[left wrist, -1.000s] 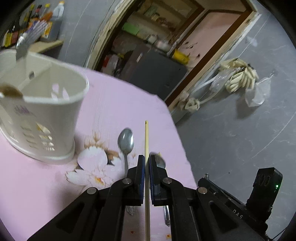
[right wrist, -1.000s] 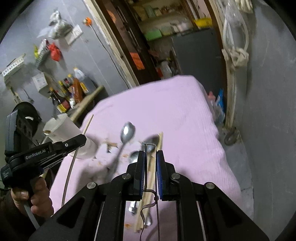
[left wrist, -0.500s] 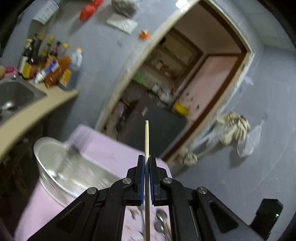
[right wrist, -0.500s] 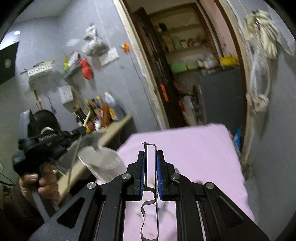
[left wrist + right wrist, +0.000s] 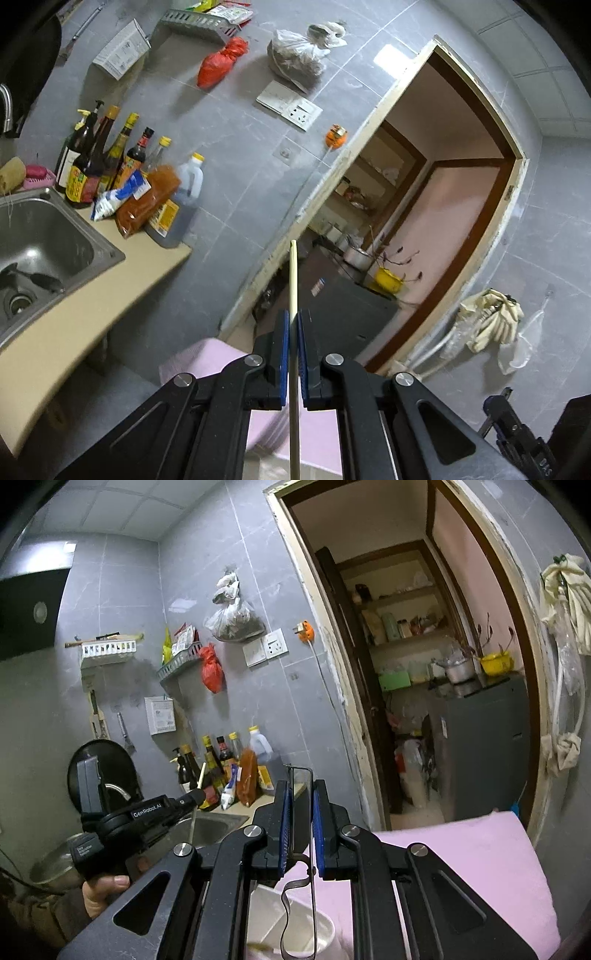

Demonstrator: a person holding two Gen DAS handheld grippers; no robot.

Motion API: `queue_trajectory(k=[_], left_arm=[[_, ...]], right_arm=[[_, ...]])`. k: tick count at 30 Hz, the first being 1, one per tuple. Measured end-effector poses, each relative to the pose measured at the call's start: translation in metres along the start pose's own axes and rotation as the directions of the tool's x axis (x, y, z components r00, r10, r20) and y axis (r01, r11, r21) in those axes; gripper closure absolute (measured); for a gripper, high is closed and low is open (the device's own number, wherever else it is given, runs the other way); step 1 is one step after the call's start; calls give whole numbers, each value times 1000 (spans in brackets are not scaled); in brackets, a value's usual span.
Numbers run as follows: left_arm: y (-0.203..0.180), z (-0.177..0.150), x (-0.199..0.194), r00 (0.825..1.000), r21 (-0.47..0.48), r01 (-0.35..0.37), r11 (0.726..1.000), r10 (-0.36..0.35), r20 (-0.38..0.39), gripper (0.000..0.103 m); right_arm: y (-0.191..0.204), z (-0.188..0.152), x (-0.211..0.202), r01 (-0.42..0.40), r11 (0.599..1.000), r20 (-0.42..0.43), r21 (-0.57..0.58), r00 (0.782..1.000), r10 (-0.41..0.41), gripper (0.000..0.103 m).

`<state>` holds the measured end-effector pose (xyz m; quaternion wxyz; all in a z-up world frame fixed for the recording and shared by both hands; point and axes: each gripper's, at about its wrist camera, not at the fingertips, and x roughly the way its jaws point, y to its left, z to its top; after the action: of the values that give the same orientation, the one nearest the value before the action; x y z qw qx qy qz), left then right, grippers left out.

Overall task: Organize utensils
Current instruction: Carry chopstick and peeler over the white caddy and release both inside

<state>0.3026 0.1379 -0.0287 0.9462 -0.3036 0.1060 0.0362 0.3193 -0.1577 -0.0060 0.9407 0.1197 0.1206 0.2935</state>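
Note:
My left gripper [image 5: 291,332] is shut on a pale wooden chopstick [image 5: 293,280] that points up toward the wall, high above the pink table [image 5: 207,358]. It shows in the right wrist view [image 5: 197,797] at the left, chopstick [image 5: 201,773] sticking up. My right gripper [image 5: 300,805] is shut on a thin metal wire utensil [image 5: 295,886] whose looped end hangs down over the white utensil holder [image 5: 295,923] at the bottom of that view. The spoons on the table are out of view.
A steel sink [image 5: 33,240] and beige counter [image 5: 92,314] lie left, with several sauce bottles [image 5: 110,166] against the grey tiled wall. An open doorway [image 5: 424,664] and dark cabinet [image 5: 480,746] stand behind the pink table [image 5: 461,856].
Both grippers have tilted and risen from the table. The views swung from the spoons and holder up to the wall and doorway. Each still holds its utensil.

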Motion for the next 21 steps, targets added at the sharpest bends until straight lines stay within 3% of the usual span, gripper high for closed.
queue_trajectory(k=[8, 21], left_arm=[[14, -14, 20, 996, 69, -54, 996, 48, 77, 98], [12, -39, 12, 978, 127, -83, 988, 56, 203, 98]], right_arm=[[3, -32, 32, 9, 1000, 11, -18, 1000, -9, 92], [-3, -67, 57, 23, 1000, -20, -20, 1000, -24, 92]])
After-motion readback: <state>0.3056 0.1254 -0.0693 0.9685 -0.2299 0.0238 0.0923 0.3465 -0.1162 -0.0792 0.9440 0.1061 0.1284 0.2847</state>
